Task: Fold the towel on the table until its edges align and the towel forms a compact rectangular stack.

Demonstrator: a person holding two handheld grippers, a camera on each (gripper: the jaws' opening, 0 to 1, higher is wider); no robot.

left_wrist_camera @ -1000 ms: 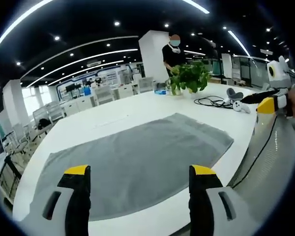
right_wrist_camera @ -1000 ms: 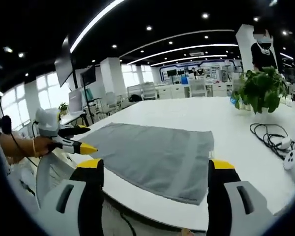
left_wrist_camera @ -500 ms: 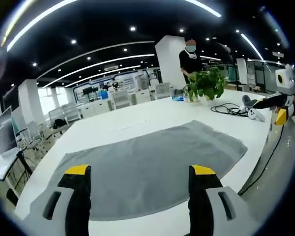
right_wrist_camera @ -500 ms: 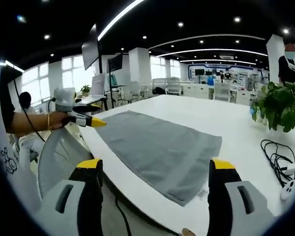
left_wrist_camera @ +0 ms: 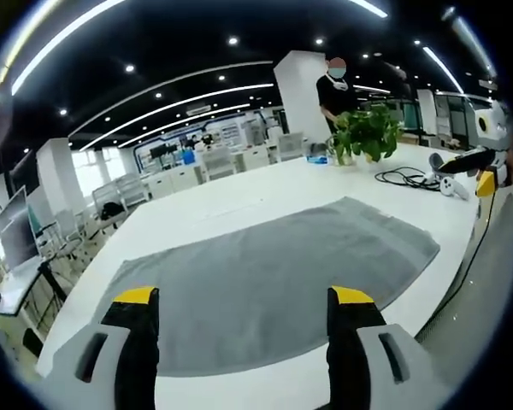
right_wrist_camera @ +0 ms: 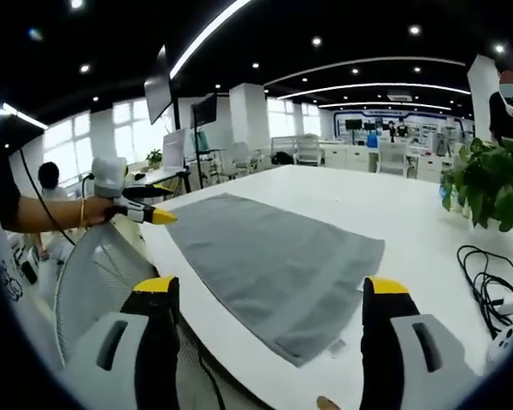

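On the table [left_wrist_camera: 239, 201], towel [left_wrist_camera: 265, 286] flat and untouched; both grippers' fingers wide, empty; best pinched at the two near corners together.

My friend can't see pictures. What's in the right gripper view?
A grey towel lies flat and unfolded on a white table. The right gripper is open, near the table's edge, and the left gripper is by the towel's far corner. A potted plant and black cable sit beyond.

No text, label, brand, number or sign is showing legibly in either view; the lit blue panels far ahead of the jaws are appearing too small and blurred to read.
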